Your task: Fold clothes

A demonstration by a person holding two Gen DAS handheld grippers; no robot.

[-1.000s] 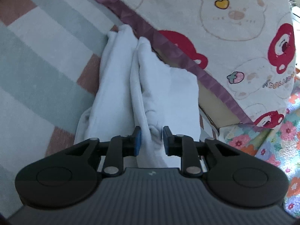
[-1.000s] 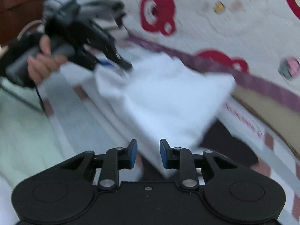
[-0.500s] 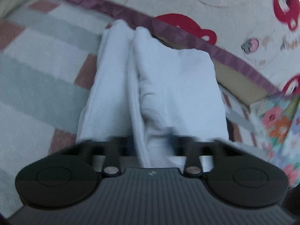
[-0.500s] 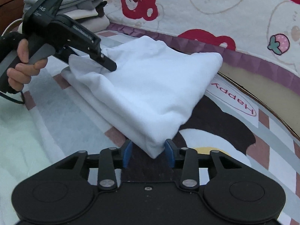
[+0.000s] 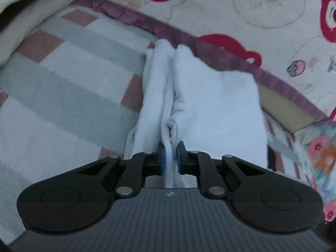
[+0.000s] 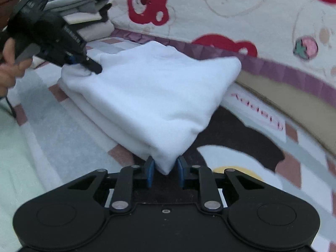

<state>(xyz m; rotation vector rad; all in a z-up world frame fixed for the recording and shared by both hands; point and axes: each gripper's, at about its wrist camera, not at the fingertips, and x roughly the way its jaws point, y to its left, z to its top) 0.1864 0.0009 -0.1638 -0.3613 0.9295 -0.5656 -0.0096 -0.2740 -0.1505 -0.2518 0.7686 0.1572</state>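
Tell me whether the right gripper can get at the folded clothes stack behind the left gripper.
Probably not now: the right gripper is shut on the white garment, and the left gripper sits before the folded stack.

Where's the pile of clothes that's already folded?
In the right wrist view, the folded clothes pile sits at the upper left, behind the left gripper, against the bear-print blanket.

White folded garment point(image 6: 151, 96); blanket point(image 5: 58, 96) striped pale green, white and pink; cream quilt point(image 6: 241, 10) with red bears, purple-trimmed; black, blue-padded hand-held grippers.
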